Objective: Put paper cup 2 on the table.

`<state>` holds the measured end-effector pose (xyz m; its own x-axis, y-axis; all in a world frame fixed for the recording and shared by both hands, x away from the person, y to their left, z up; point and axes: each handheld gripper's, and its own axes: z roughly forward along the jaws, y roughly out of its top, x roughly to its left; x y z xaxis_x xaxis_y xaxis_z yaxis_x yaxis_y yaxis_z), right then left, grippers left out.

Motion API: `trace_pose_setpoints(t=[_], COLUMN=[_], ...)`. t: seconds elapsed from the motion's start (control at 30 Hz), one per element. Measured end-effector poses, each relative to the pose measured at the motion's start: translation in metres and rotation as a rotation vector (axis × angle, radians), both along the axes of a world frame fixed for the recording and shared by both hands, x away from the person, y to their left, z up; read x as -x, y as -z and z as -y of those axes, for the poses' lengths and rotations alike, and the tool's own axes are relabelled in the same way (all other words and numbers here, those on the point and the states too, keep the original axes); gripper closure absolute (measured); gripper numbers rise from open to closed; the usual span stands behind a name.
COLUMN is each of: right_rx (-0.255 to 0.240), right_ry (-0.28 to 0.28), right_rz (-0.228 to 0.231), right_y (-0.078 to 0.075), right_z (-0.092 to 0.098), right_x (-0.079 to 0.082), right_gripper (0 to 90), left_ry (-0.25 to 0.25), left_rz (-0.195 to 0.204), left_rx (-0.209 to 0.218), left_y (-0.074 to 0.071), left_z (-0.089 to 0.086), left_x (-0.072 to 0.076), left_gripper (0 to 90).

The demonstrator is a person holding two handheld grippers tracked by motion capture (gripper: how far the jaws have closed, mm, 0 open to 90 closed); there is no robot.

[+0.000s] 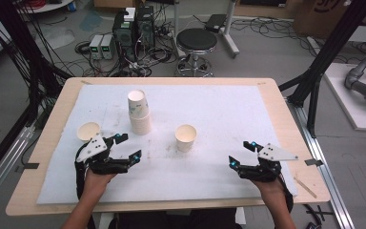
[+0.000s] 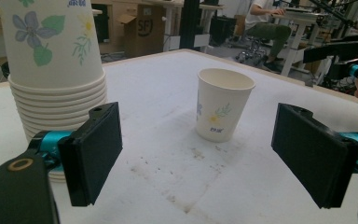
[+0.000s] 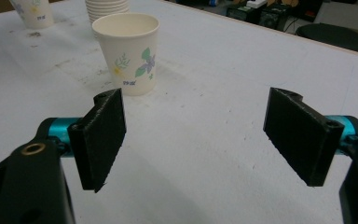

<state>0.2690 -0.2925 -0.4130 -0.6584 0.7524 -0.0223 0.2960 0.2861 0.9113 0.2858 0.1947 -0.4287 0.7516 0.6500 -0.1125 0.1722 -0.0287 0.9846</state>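
A tall stack of flowered paper cups (image 1: pixel 138 112) stands on the white sheet. One single cup (image 1: pixel 88 131) sits to its left and another single cup (image 1: pixel 186 137) to its right near the middle. My left gripper (image 1: pixel 129 145) is open in front of the stack, with nothing between its jaws. In the left gripper view the stack (image 2: pixel 56 70) rises close behind the left jaw, the middle cup (image 2: pixel 223 105) stands ahead, and the gripper (image 2: pixel 200 158) is empty. My right gripper (image 1: pixel 239 152) is open and empty at the front right. In its own view the gripper (image 3: pixel 196 135) faces the middle cup (image 3: pixel 129 53).
The white sheet (image 1: pixel 228 109) covers a wooden table (image 1: pixel 286 119), whose edges lie all round it. A black stool (image 1: pixel 197 40), computer boxes (image 1: pixel 133 28) and cables are on the floor beyond. Black frame posts (image 1: pixel 324 57) stand at both sides.
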Motion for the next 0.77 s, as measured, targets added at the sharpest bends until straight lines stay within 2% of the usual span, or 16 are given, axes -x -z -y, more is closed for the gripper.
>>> trace_pose_setpoints(t=[0.47, 0.77], right_rx=[-0.002, -0.003], right_ry=[0.001, 0.004], right_rz=[-0.008, -0.002], right_y=[0.0029, 0.0030], right_z=[0.0031, 0.0044], right_x=[0.0002, 0.0000], right_gripper=[21.5, 21.4], left_ry=[0.000, -0.004], left_rz=[-0.003, -0.001], left_rx=[-0.016, -0.012], left_y=[0.0024, 0.0027], left_z=[0.0024, 0.0027], left_x=[-0.0023, -0.0025], left_gripper=[16.9, 17.0])
